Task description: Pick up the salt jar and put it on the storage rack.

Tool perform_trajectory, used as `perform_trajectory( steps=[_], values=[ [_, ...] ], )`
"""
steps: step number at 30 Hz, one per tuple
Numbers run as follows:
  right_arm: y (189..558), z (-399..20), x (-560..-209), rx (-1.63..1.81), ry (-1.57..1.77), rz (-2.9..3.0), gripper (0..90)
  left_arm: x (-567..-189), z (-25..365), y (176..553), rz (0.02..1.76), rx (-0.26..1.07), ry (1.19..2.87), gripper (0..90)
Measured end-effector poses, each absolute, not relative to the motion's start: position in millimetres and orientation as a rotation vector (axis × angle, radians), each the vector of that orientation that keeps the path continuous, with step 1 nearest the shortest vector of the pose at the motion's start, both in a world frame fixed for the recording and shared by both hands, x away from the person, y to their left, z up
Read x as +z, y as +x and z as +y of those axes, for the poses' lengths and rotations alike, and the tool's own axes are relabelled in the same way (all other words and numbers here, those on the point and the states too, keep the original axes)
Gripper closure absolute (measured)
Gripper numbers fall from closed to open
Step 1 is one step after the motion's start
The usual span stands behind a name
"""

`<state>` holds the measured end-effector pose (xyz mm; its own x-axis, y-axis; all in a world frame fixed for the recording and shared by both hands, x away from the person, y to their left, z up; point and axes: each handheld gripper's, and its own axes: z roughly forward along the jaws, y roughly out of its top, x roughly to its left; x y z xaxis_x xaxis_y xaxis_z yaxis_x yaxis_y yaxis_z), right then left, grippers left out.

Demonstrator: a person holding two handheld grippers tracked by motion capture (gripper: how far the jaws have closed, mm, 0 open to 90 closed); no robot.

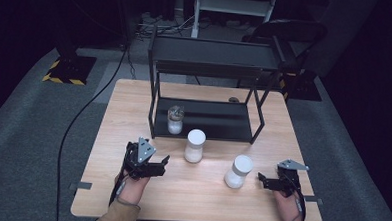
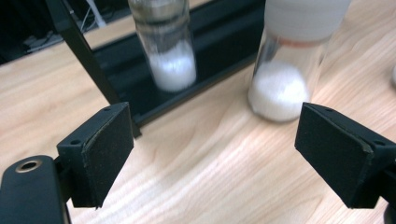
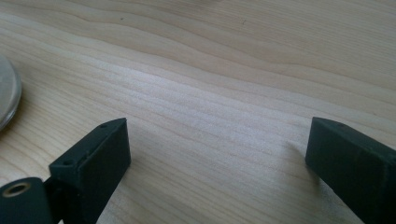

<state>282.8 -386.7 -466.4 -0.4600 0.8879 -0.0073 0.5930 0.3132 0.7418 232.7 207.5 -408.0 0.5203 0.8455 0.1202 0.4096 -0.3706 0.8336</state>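
Three glass jars hold white powder. One with a silvery top [image 1: 175, 120] stands on the lower shelf of the black rack [image 1: 203, 131]. A white-capped jar [image 1: 195, 146] stands on the table just in front of the rack, and a second white-capped jar [image 1: 238, 171] stands further right. My left gripper [image 1: 162, 166] rests open on the table, left of the middle jar. In the left gripper view the shelf jar [image 2: 170, 51] and the capped jar [image 2: 287, 70] lie beyond the open left gripper [image 2: 219, 158]. My right gripper [image 1: 262, 181] stands open, right of the second jar; nothing lies between the jaws of the right gripper [image 3: 219, 163].
The wooden table [image 1: 200, 201] carries the two-tier rack at its back half. The rack's front left post [image 2: 84, 56] stands close ahead of my left jaw. A rounded jar edge [image 3: 7, 98] shows at the left of the right gripper view. A black cable [image 1: 78, 120] runs over the floor.
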Motion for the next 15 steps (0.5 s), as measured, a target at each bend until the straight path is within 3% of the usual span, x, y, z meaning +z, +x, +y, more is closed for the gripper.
perform_trajectory(
  steps=[15],
  values=[
    [282,-386,-466,0.956,1.316,2.168,6.2,-436,209,240,1.101,0.653,2.054,10.7]
  ],
)
